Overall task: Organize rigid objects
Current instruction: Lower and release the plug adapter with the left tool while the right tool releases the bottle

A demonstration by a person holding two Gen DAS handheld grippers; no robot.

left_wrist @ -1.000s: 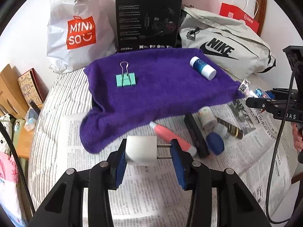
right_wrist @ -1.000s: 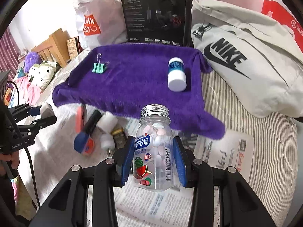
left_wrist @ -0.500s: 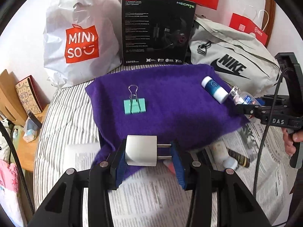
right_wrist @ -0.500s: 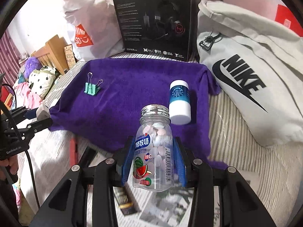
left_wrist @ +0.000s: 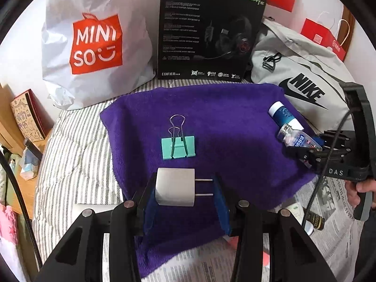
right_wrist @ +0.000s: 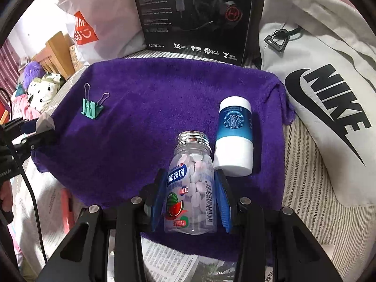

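My left gripper (left_wrist: 185,193) is shut on a white plug adapter (left_wrist: 175,187), held over the near edge of the purple towel (left_wrist: 223,122). My right gripper (right_wrist: 190,202) is shut on a clear candy bottle (right_wrist: 190,188) with a silver cap, over the towel's near right part. That bottle also shows in the left wrist view (left_wrist: 296,137). A teal binder clip (left_wrist: 178,146) lies on the towel just beyond the adapter. A blue and white tube (right_wrist: 235,136) lies on the towel right beside the candy bottle.
A Miniso bag (left_wrist: 94,44), a black headset box (left_wrist: 206,30) and a grey Nike bag (left_wrist: 300,77) stand behind the towel. Newspaper (left_wrist: 333,223) covers the striped bed in front, with small items (left_wrist: 310,216) near the right edge. A red object (right_wrist: 67,209) lies at left.
Both grippers have moved forward over the towel with their loads. The candy bottle now sits next to the blue and white tube; the adapter is nearer the binder clip.
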